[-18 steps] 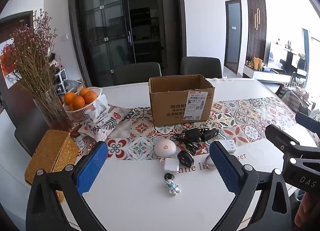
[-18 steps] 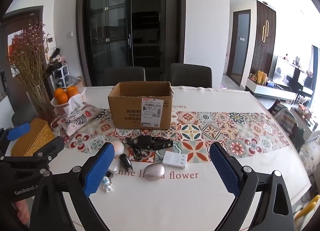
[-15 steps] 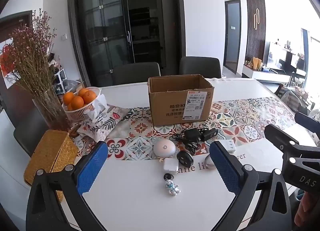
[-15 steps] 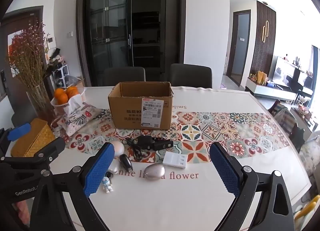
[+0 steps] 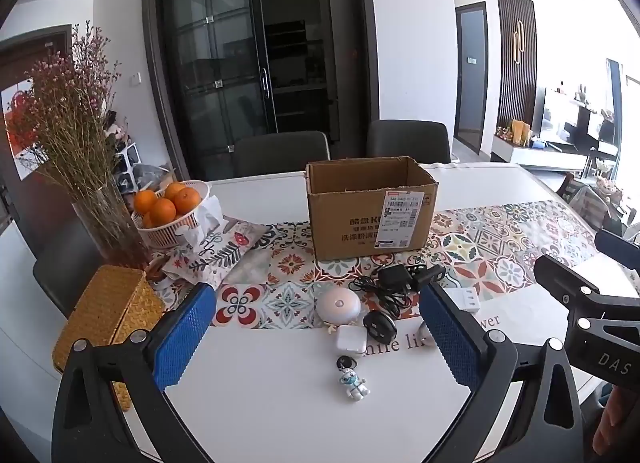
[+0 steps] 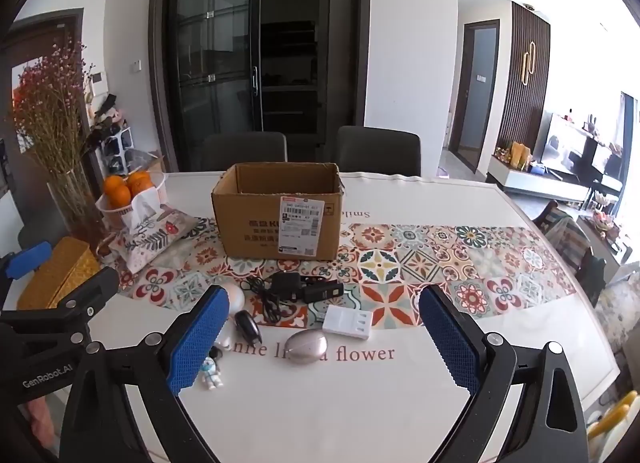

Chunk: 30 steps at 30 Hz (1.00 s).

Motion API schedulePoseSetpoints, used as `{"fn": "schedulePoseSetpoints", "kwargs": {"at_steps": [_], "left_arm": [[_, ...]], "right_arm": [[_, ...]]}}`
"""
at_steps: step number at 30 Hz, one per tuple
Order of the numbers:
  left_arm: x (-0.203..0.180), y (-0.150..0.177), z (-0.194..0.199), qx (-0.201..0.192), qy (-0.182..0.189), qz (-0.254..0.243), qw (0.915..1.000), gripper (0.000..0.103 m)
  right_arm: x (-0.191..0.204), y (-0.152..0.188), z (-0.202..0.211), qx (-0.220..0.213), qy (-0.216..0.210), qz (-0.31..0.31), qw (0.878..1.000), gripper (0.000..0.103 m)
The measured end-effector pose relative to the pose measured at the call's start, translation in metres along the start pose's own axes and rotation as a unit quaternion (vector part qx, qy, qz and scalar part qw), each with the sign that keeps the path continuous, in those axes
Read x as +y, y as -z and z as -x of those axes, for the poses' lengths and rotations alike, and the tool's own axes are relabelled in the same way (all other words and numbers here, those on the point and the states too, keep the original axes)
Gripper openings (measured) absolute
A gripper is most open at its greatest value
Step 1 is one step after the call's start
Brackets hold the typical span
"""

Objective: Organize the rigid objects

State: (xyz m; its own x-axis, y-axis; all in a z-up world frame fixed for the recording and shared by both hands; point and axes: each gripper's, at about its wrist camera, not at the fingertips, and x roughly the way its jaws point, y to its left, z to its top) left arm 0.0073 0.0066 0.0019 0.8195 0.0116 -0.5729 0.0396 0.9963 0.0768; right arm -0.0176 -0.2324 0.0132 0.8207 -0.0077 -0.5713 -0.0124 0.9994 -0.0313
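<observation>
Cardboard box [image 5: 370, 209] open-topped on surface [image 5: 280, 391]. Black charger [image 5: 394, 277], white dome [image 5: 338, 305], astronaut figure [image 5: 354, 381] in front of box. Left hand-held gripper [image 5: 316, 337], right hand-held gripper [image 6: 324, 339]: jaws wide, empty.

White table [image 5: 280, 403] with patterned runner [image 5: 288, 295]
Open cardboard box [image 5: 368, 211] on runner; charger [image 6: 288, 283], mouse [image 6: 248, 326], astronaut figure [image 5: 354, 381], orange basket [image 5: 168, 215] around it.

1 box [image 5: 370, 209], 4 oranges [image 5: 166, 201], 2 chairs [image 5: 282, 153]
</observation>
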Motion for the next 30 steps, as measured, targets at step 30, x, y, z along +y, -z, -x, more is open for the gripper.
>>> {"fn": "schedulePoseSetpoints", "kwargs": {"at_steps": [30], "left_arm": [[0.0019, -0.0027, -0.0042, -0.001, 0.005, -0.002, 1.0, 0.103]], "right_arm": [[0.0024, -0.0024, -0.0034, -0.001, 0.004, 0.003, 1.0, 0.096]]}}
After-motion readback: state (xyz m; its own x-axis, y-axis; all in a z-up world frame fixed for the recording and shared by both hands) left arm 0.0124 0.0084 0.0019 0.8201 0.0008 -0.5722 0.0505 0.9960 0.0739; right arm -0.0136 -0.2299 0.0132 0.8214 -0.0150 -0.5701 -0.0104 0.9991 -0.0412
